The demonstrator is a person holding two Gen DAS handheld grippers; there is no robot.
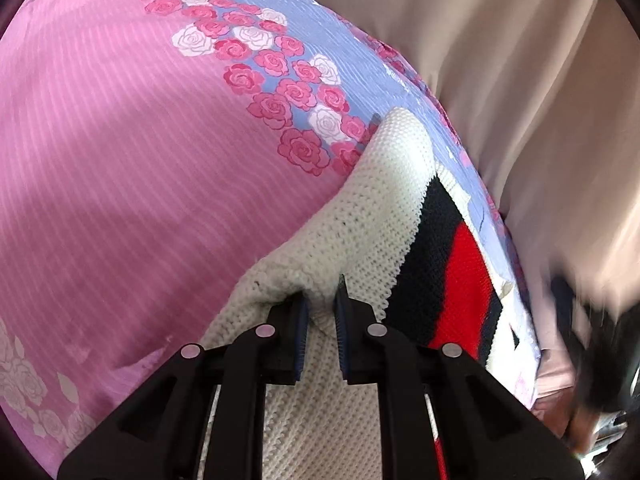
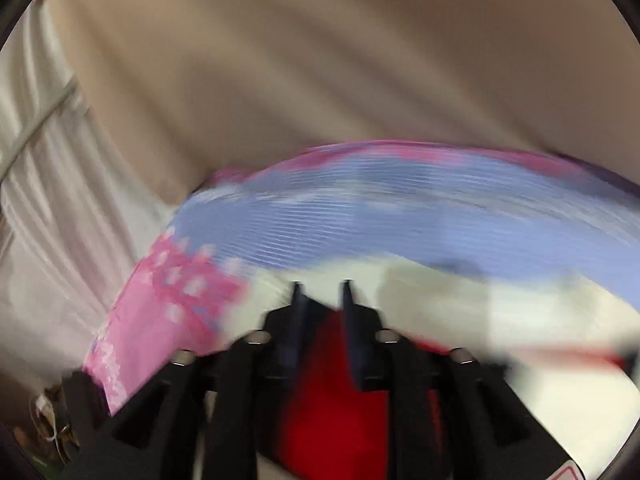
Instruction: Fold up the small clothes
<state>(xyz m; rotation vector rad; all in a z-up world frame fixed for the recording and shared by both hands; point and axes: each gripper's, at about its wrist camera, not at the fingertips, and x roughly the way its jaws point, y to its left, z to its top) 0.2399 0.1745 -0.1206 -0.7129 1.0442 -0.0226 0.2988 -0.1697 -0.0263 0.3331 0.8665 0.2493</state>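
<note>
Because the knitted sweater (image 1: 360, 208) on the rose-print bedsheet (image 1: 120, 140) is soft, thick and floppy, take it by folded edges. Your left tongs (image 1: 322, 304) pinch a cream ridge of it. Your right tongs (image 2: 320, 292) look parted over its red patch, though blur hides whether anything is caught.

A cream knit sweater (image 1: 360, 216) is showing black and red bands toward four o'clock. The bedsheet (image 1: 120, 152) is showing pink stripes, with pink and white roses on lavender toward twelve o'clock. Beige curtains (image 1: 500, 60) are hanging behind.
</note>
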